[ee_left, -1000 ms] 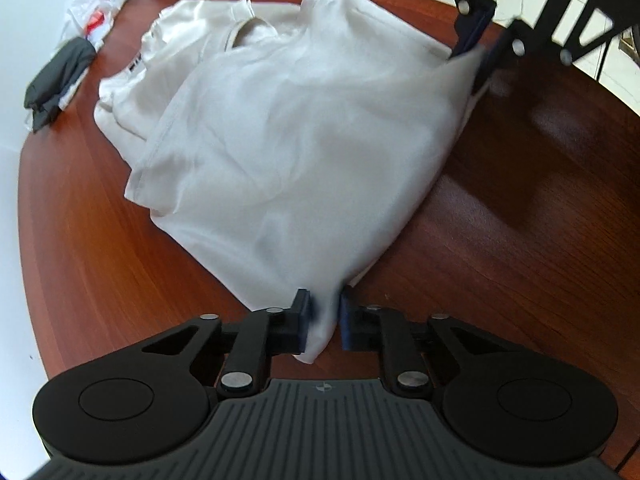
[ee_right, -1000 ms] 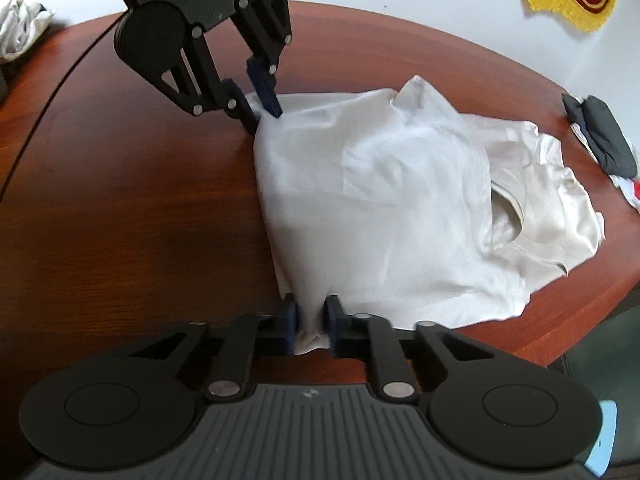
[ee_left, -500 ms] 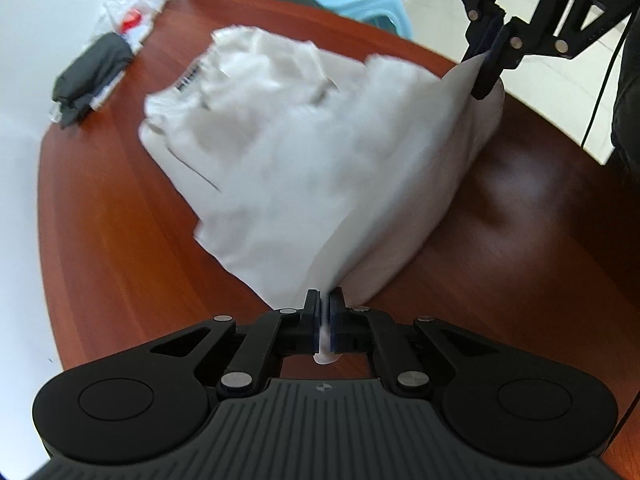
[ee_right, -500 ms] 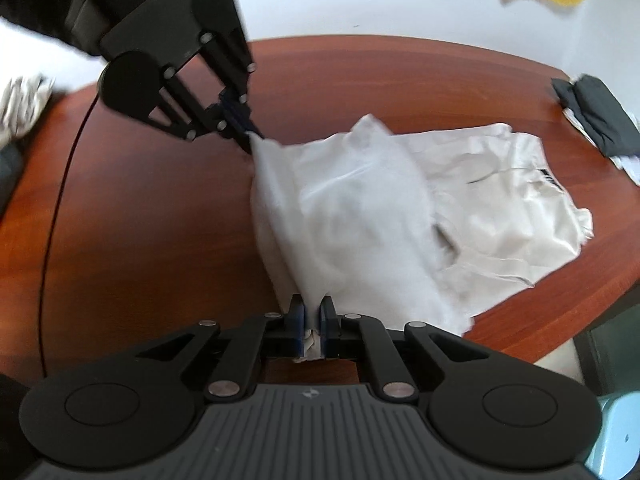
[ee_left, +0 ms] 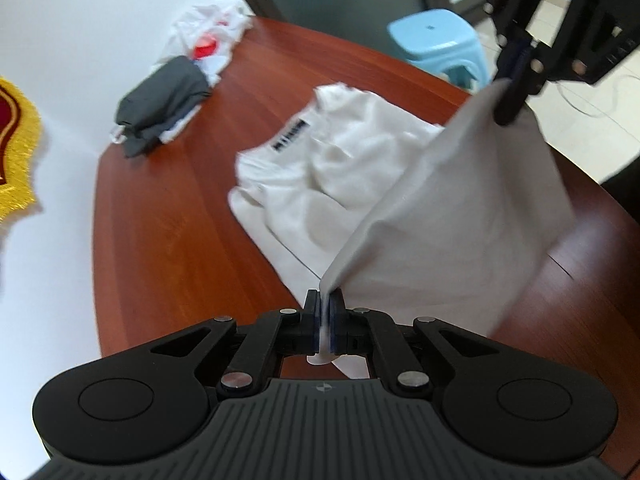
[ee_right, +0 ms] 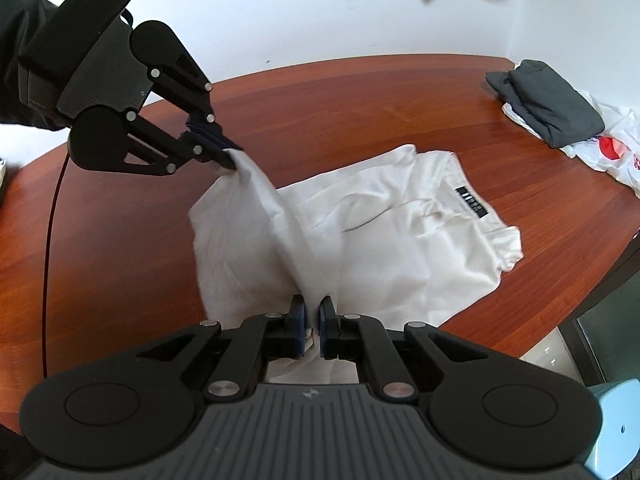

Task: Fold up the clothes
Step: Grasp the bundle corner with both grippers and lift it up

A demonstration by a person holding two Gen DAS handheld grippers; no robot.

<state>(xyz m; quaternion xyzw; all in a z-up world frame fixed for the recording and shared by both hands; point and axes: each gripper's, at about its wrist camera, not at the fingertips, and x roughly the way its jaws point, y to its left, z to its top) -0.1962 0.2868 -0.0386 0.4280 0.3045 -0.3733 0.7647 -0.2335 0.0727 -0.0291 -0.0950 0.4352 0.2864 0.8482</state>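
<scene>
While its black neck label (ee_right: 472, 201) stays unreadable, the soft white T-shirt (ee_right: 384, 240) hangs from the left gripper (ee_left: 325, 322) and right gripper (ee_right: 311, 326), both clenched on its hem above the glossy wooden table (ee_right: 120, 240).

Quick headcount of what's in view: one wooden table (ee_right: 360, 92). One white shirt (ee_right: 400, 216) on it, with one black label (ee_right: 472, 202) at the collar. Two grippers, the left gripper (ee_left: 326, 316) and the right gripper (ee_right: 311, 322), each with two fingers pinched on that same shirt. One pile of dark grey clothes (ee_right: 548, 104) at the table edge, can't tell how many pieces are in it. One white plastic bag (ee_right: 608, 148) with red print beside it. One blue stool (ee_left: 440, 44). One red-and-gold banner (ee_left: 12, 140) on the wall.
</scene>
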